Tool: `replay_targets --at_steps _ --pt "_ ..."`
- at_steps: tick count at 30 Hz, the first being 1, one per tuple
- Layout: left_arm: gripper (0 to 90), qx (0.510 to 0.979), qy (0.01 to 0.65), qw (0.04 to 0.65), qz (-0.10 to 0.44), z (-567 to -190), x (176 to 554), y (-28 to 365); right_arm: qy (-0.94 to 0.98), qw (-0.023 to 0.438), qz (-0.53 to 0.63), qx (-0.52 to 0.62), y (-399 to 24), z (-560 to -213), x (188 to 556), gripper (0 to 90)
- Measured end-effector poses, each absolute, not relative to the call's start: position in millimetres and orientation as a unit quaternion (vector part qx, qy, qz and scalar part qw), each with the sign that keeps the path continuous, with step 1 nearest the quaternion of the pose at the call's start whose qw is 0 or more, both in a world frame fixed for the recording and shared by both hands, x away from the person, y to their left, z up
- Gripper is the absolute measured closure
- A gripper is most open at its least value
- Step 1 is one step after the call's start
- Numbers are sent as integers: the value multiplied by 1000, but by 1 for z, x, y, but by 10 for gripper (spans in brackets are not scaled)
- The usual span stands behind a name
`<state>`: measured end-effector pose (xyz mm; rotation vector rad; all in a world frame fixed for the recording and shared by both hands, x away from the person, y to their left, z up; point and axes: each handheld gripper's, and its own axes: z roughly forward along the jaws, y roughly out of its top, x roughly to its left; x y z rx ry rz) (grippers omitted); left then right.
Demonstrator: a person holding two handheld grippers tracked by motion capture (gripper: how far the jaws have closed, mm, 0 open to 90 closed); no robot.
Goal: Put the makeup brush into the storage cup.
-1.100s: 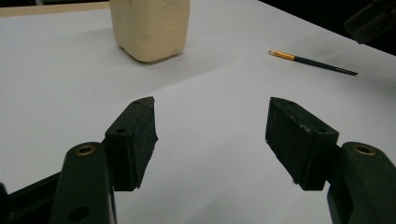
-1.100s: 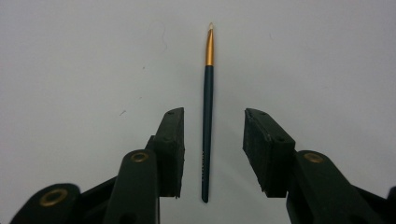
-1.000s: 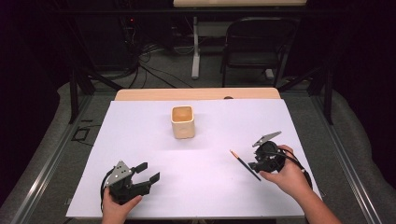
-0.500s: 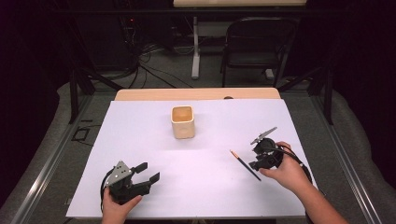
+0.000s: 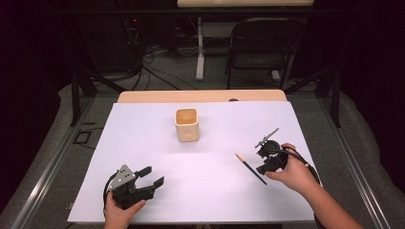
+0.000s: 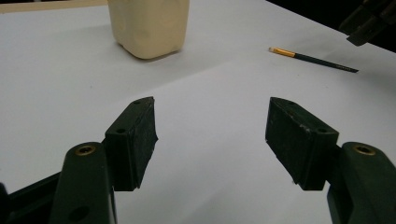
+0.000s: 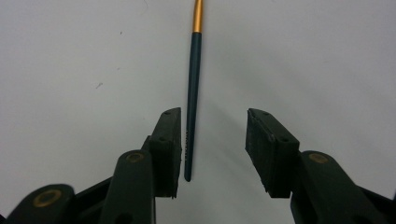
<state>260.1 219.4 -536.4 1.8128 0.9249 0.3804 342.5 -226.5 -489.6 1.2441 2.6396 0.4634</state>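
Brush (image 7: 193,93) lies near the desk's (image 5: 143,143) right edge, its length running straight out between the spread jaws of the right hand-held gripper (image 7: 212,144); left hand-held gripper (image 6: 210,135), spread too, is farther.

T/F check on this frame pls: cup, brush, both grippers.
1. The cup stands upright on the white sheet. True.
2. The right gripper is shut on the brush. False: its jaws are open, with the brush's dark end lying between them beside one jaw.
3. The left gripper is open and holds nothing. True.
4. The brush is inside the cup. False: it lies flat on the sheet, apart from the cup.
5. The brush has a gold band. True.
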Motion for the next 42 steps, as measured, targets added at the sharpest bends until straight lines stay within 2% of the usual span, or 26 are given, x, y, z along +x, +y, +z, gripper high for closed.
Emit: replay_targets --at_steps 6,26,38,41,42 --pt "337 754 384 510 157 -537 260 219 892 79 129 426 -228 -488 346 553" --pt "337 755 384 509 156 -537 260 219 897 74 104 424 -217 -490 360 582" --pt "337 755 384 508 155 -538 261 218 899 69 95 422 -213 -494 369 643" --pt "338 755 384 508 156 -538 261 219 893 74 122 427 -212 -501 370 659" --pt "338 755 384 508 155 -538 261 219 900 62 88 423 -212 -496 371 664"
